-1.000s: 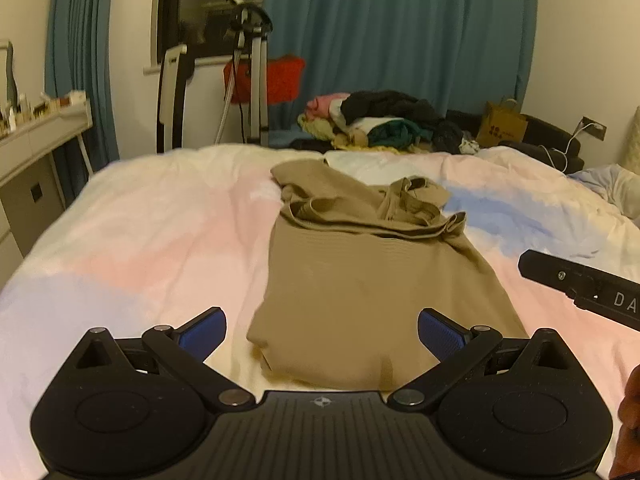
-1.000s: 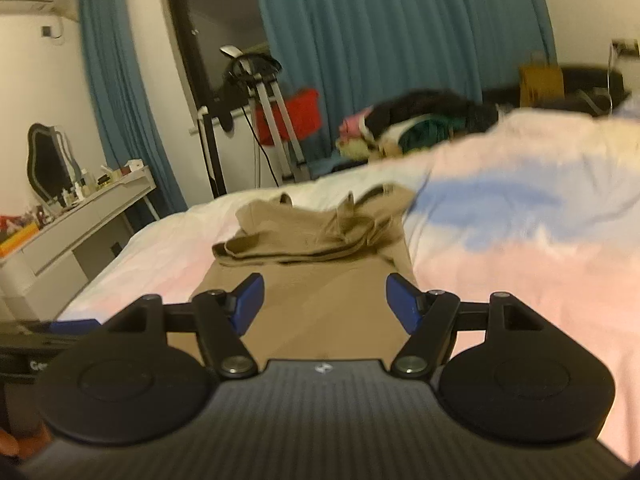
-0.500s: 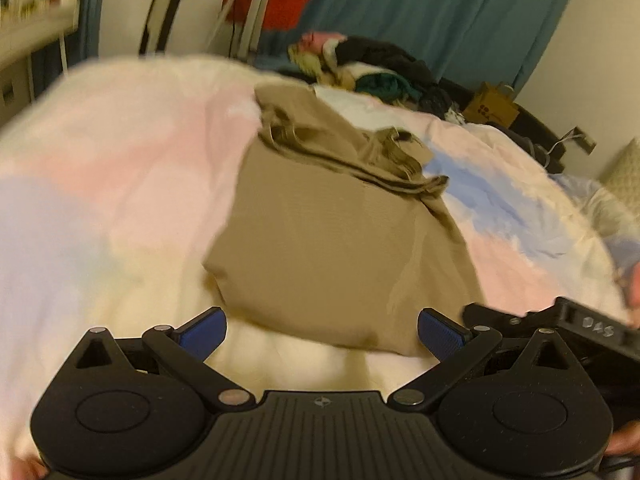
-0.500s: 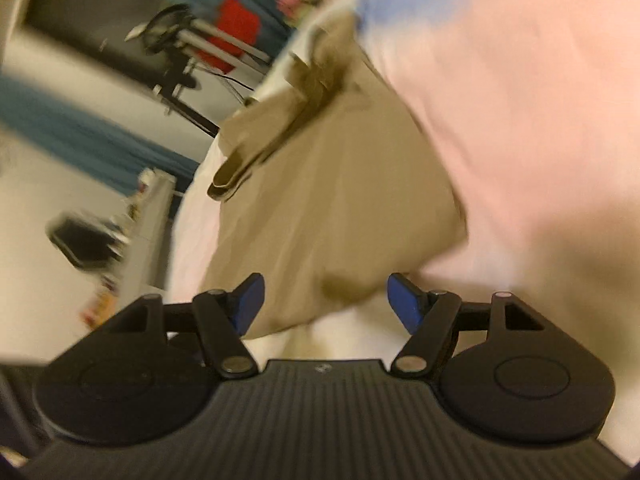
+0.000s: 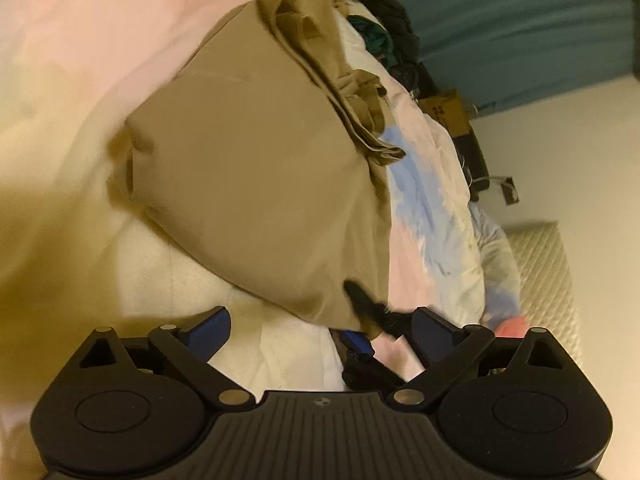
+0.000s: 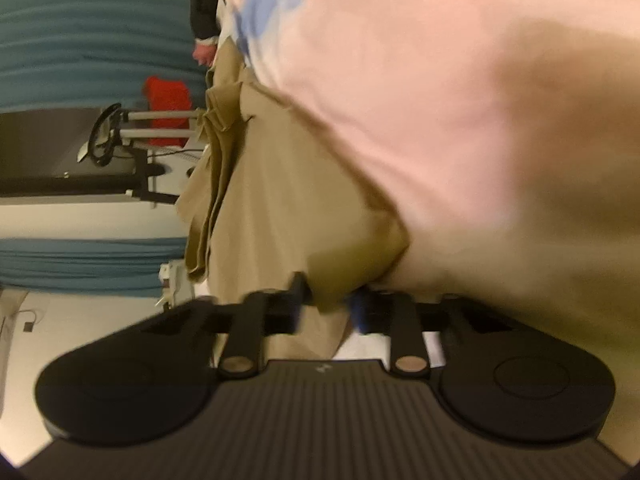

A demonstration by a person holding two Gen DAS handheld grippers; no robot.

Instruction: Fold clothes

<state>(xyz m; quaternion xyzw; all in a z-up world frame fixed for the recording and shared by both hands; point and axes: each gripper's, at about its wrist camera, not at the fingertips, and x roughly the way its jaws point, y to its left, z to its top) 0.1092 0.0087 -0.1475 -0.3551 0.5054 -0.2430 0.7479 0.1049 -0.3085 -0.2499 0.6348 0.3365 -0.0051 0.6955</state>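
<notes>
A tan garment lies flat on the pastel bedspread, its bunched top end far from me. My left gripper is open and empty, just short of the garment's near hem. My right gripper has its jaws narrowed around the garment's near right corner, with the cloth between them. The right gripper's fingers show in the left wrist view at that same corner. The right wrist view is rolled sideways and blurred.
A pile of other clothes sits at the far end of the bed before teal curtains. A quilted pillow lies at the right. A tripod and a red item stand beyond the bed.
Both grippers dropped down to the garment's near hem and tilted. The right gripper rolled sideways and its jaws narrowed around the near right corner. The left stayed open.
</notes>
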